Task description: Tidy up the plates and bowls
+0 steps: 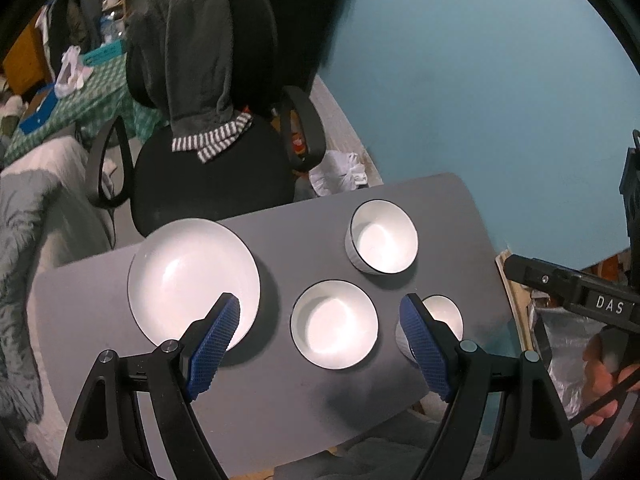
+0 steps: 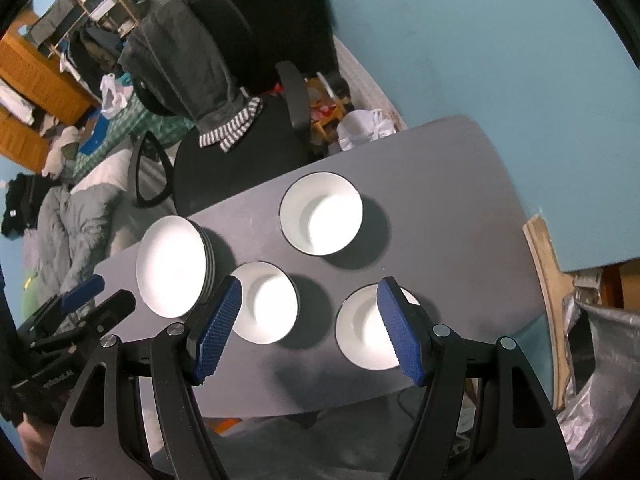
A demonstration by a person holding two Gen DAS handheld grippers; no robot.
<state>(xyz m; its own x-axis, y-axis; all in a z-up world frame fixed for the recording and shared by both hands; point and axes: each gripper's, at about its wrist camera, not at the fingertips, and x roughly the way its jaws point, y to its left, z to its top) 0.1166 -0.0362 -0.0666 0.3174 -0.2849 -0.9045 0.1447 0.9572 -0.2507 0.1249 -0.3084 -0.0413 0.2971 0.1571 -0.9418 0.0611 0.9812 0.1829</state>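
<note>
Bowl (image 1: 334,323) below, between open left claw (image 1: 320,320) pads.

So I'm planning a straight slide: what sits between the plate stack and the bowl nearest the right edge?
In the right wrist view, another white bowl sits between the plate stack and the rightmost bowl, on the grey table.

The left claw (image 1: 320,332) is pointing steeply down, its two blue-padded fingers (image 1: 214,344) standing wide apart and gripping nothing. The right claw (image 2: 310,326) is also tilting steeply downward, with its jaws apart and empty. Both are hanging in the air. At the edge of the left view, a hand (image 1: 606,376) is holding the right claw's handle.
</note>
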